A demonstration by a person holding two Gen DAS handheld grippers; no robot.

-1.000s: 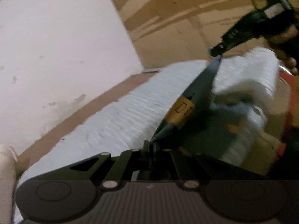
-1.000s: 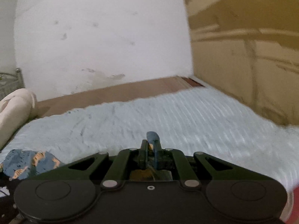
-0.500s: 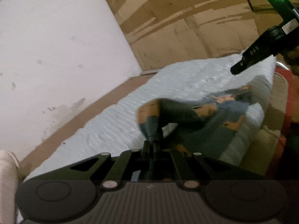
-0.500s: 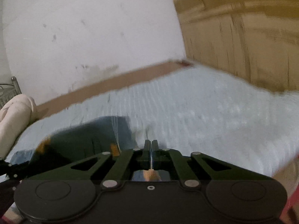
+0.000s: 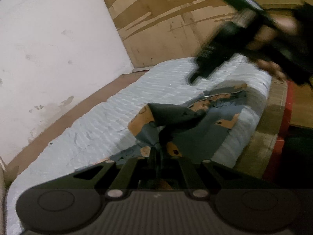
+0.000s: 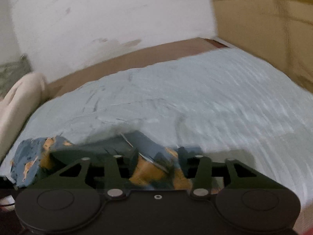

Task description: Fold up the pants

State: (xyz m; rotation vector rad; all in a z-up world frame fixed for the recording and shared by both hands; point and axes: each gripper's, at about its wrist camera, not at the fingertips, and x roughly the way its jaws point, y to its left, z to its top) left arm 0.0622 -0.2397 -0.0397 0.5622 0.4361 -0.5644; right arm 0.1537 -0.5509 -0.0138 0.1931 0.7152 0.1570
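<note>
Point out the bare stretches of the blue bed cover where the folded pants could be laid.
Bare: the blue bed cover beyond the pants, up to the brown strip under the white wall, and rightward toward the cardboard. Crowded: the near edge, where the pants lie bunched, the left gripper shut on them and the right gripper opening over them.

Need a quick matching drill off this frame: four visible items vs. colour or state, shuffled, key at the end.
Items
1. left gripper
2. right gripper
3. textured mattress cover
4. rolled bundle at the left edge of the bed

States
A. cream coloured
B. jaws opening, blue and orange patterned pants lying between them
C. pale blue, spread under the pants
D. shut on a pinch of the pants

Pairs: 1-D, 2-B, 3-C, 4-A
</note>
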